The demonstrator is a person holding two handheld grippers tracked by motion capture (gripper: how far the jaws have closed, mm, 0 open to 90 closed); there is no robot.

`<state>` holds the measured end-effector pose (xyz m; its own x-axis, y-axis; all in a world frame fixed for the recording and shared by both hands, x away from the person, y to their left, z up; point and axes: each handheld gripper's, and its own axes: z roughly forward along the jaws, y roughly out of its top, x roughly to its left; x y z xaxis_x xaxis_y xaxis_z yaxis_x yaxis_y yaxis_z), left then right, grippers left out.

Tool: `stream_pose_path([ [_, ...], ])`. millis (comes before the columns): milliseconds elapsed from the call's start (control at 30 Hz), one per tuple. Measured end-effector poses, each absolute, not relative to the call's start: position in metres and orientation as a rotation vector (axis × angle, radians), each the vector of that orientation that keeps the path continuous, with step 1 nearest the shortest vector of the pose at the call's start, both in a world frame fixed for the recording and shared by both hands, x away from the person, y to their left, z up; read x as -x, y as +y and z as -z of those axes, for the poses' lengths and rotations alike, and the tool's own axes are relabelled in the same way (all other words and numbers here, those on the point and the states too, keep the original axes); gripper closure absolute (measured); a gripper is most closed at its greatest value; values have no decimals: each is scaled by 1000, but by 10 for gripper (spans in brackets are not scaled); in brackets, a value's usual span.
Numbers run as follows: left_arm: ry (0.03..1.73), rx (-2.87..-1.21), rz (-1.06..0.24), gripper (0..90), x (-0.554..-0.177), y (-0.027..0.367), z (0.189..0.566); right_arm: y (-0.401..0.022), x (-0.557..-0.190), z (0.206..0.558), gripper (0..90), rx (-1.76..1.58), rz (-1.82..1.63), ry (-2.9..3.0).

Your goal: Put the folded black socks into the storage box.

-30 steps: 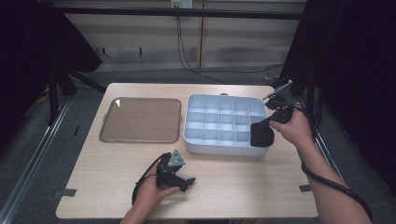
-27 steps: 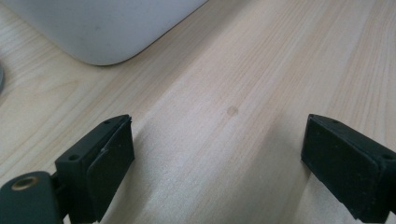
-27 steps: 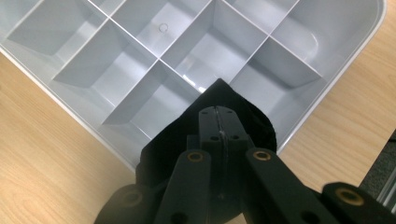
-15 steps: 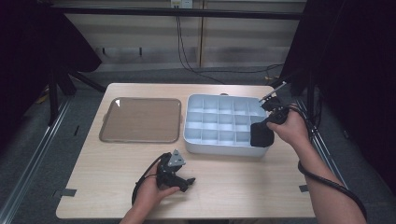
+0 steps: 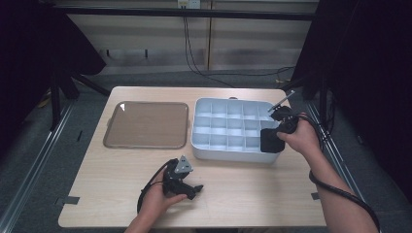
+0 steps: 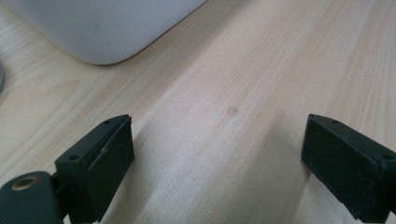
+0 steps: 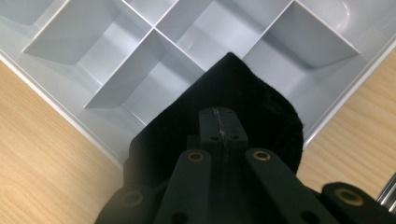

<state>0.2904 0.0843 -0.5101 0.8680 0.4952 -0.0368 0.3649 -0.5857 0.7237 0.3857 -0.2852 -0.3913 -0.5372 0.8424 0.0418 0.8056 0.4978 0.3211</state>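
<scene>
A white divided tray (image 5: 228, 153) stands at the right of the wooden table. My right gripper (image 5: 277, 130) hangs over its near right corner, shut on a black cloth (image 5: 271, 141). In the right gripper view the shut jaws (image 7: 223, 122) pinch the black cloth (image 7: 261, 105), which drapes over the corner compartments of the tray (image 7: 56, 86). My left gripper (image 5: 193, 187) lies low on the table in front of the tray, held by a hand. Its jaws (image 6: 217, 149) stand open over bare wood, with the tray's rounded corner (image 6: 102, 28) beyond them.
A flat brown tray (image 5: 145, 124) with rounded corners lies on the left half of the table. Cables trail from both grippers. Dark curtains and stand legs flank the table, and a rail runs along the floor at the left.
The right hand has edged slightly left over the tray's corner with the cloth still in its grip. The left hand has stayed where it was.
</scene>
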Motion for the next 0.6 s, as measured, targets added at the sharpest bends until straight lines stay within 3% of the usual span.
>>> stream_pose_path([
  [600,618,-2258,-216,90,-290,84,510,-287,-384,408,900,-1452,-432,2647],
])
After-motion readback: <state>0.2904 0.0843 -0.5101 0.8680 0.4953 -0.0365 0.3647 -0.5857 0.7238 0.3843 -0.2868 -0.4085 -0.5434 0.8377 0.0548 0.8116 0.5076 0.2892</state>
